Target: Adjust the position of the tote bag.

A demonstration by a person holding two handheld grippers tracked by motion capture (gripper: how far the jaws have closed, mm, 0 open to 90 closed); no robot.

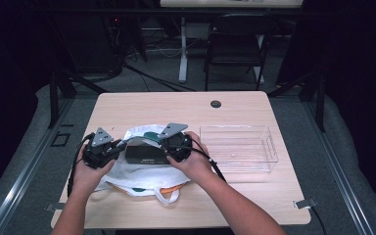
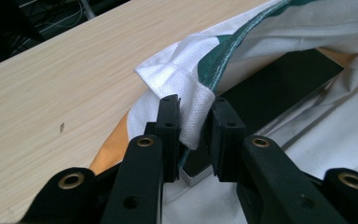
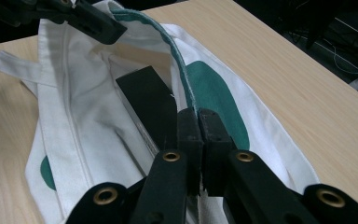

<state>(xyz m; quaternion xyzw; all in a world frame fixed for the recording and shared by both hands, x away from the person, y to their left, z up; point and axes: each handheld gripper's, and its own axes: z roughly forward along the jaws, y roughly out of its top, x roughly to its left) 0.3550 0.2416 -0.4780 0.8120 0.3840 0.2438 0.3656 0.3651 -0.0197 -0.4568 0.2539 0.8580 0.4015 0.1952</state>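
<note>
A wooden table carries a white bag and clear bin.

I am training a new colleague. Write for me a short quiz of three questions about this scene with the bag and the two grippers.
1. True or false: the right gripper is shut on the green-edged rim of the bag.
2. Which thing lies in the mouth of the bag? A) a black box B) a red cup C) a spoon
3. Fill in: the clear tray stands on the table to the ____ of the bag in the high view.

Key
1. True.
2. A: the black box lies between the two grippers; the left gripper has the white hem between its jaws.
3. Right.
</note>
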